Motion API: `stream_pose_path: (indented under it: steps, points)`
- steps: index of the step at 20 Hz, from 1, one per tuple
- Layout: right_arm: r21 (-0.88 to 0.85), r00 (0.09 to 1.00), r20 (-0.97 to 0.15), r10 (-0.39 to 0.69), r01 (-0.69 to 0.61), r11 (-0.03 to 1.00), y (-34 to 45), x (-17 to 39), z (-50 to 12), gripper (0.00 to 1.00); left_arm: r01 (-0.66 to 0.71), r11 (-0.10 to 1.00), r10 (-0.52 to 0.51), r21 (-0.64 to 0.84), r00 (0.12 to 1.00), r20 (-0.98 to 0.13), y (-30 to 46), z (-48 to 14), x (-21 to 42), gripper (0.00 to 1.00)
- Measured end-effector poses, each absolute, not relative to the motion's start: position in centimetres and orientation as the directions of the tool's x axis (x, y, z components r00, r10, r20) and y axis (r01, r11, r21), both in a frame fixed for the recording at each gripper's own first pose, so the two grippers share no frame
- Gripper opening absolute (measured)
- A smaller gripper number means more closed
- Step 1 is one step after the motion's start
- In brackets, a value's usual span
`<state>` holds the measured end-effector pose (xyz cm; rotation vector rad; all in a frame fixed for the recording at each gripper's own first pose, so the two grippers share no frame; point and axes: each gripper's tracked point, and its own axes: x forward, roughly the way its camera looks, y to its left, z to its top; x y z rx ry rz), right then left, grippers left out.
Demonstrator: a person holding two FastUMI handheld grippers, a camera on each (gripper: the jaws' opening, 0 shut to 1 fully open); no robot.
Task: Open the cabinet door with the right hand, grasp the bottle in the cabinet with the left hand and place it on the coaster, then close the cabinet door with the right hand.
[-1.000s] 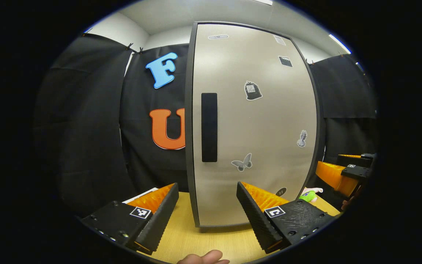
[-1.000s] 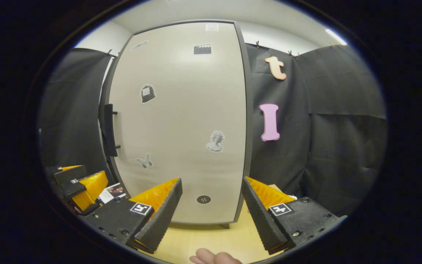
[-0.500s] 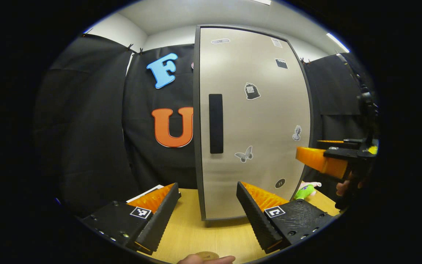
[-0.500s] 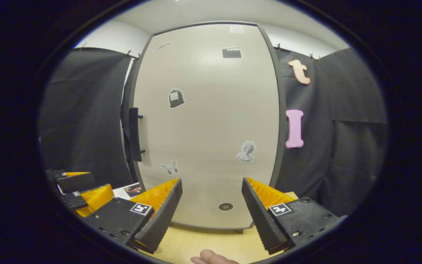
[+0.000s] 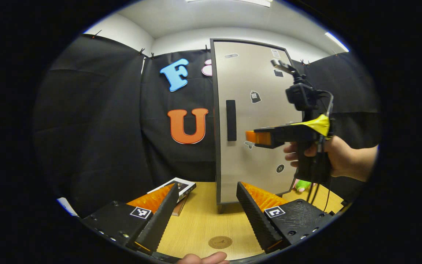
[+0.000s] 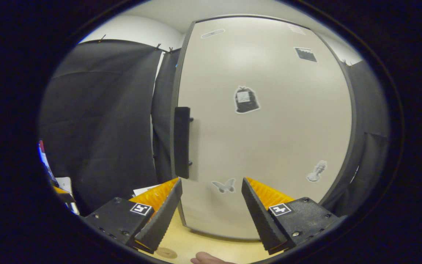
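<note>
The tall beige cabinet (image 5: 258,121) stands on the wooden table with its door shut, so its inside is hidden. A dark vertical handle (image 5: 231,120) sits near the door's left edge. My right gripper (image 5: 258,137), held by a hand (image 5: 337,157), hovers in front of the door just right of the handle. In the right gripper view the handle (image 6: 182,142) is close, up and left of my right gripper (image 6: 211,185), which is open and empty. My left gripper (image 5: 205,192) is open, back from the cabinet. A round brown coaster (image 5: 220,242) lies on the table between its fingers.
A booklet (image 5: 180,187) lies on the table (image 5: 200,216) left of the cabinet. A green toy (image 5: 300,185) sits at the cabinet's right foot. The coaster's edge (image 6: 166,252) peeks in at the bottom of the right gripper view. Black cloth walls surround the booth.
My left gripper has drawn back from the cabinet, bringing the coaster into sight. My right gripper has risen and moved left and closer to the door, toward the handle.
</note>
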<state>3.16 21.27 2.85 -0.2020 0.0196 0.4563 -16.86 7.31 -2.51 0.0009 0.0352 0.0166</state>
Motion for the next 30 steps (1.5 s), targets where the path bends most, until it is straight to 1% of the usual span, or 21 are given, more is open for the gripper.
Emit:
stream_pose_path:
  steps: [3, 7, 9, 10, 11, 14, 15, 16, 20, 22, 27, 30]
  points:
    - [-0.201, 0.884, -0.072, 0.461, -0.466, 0.862, 24.9, 4.3, 2.9, 1.0, 0.006, 1.0, -0.007, -0.017, 1.0, -0.018, 6.6, -2.0, -18.4, 0.96]
    - [-0.231, 0.895, -0.046, 0.444, -0.442, 0.867, 26.9, 5.3, 3.8, 1.0, 0.047, 0.999, -0.047, 0.015, 0.999, -0.013, 5.4, -2.1, -18.7, 0.96]
    - [-0.264, 0.904, -0.026, 0.426, -0.418, 0.869, 27.3, 6.0, 4.2, 0.99, 0.044, 0.999, -0.043, 0.024, 0.999, -0.019, 5.4, -2.5, -18.8, 0.96]
    - [-0.284, 0.907, -0.032, 0.42, -0.411, 0.866, 27.4, 6.3, 4.1, 0.95, 0.047, 0.999, -0.046, 0.023, 0.999, -0.021, 5.2, -2.7, -18.7, 0.97]
    - [-0.294, 0.905, -0.037, 0.423, -0.414, 0.861, 27.7, 6.4, 4.0, 0.88, 0.051, 0.999, -0.05, 0.021, 0.998, -0.022, 5.1, -2.7, -18.8, 0.96]
    - [-0.253, 0.902, -0.068, 0.427, -0.429, 0.867, 28.1, 6.9, 3.5, 0.38, 0.051, 0.999, -0.051, 0.017, 0.998, -0.037, 5.0, -3.2, -19.0, 0.96]
    - [-0.237, 0.898, -0.075, 0.433, -0.438, 0.867, 28.1, 6.9, 3.6, 0.36, 0.051, 0.999, -0.051, 0.014, 0.998, -0.037, 5.1, -3.1, -18.9, 0.96]
    - [-0.238, 0.895, -0.08, 0.438, -0.444, 0.864, 28.1, 6.9, 3.7, 0.31, 0.048, 0.999, -0.047, 0.012, 0.998, -0.037, 5.1, -3.1, -18.8, 0.97]
    - [-0.228, 0.889, -0.087, 0.449, -0.457, 0.86, 27.9, 6.2, 3.7, 0.24, 0.036, 0.999, -0.035, 0.008, 0.998, -0.052, 5.8, -3.7, -18.5, 0.96]
    - [-0.217, 0.882, -0.086, 0.462, -0.47, 0.856, 27.7, 5.4, 3.6, 0.22, 0.027, 1.0, -0.027, 0.005, 0.998, -0.061, 6.3, -4.0, -18.7, 0.97]
    - [-0.193, 0.855, -0.084, 0.513, -0.519, 0.833, 26.6, 1.9, 3.0, 0.23, 0.008, 1.0, -0.009, -0.016, 0.996, -0.085, 7.1, -4.8, -19.0, 0.97]
    - [-0.176, 0.833, -0.082, 0.548, -0.553, 0.814, 25.4, -0.6, 2.7, 0.23, 0.014, 0.999, -0.016, -0.028, 0.996, -0.092, 7.0, -5.0, -18.8, 0.96]
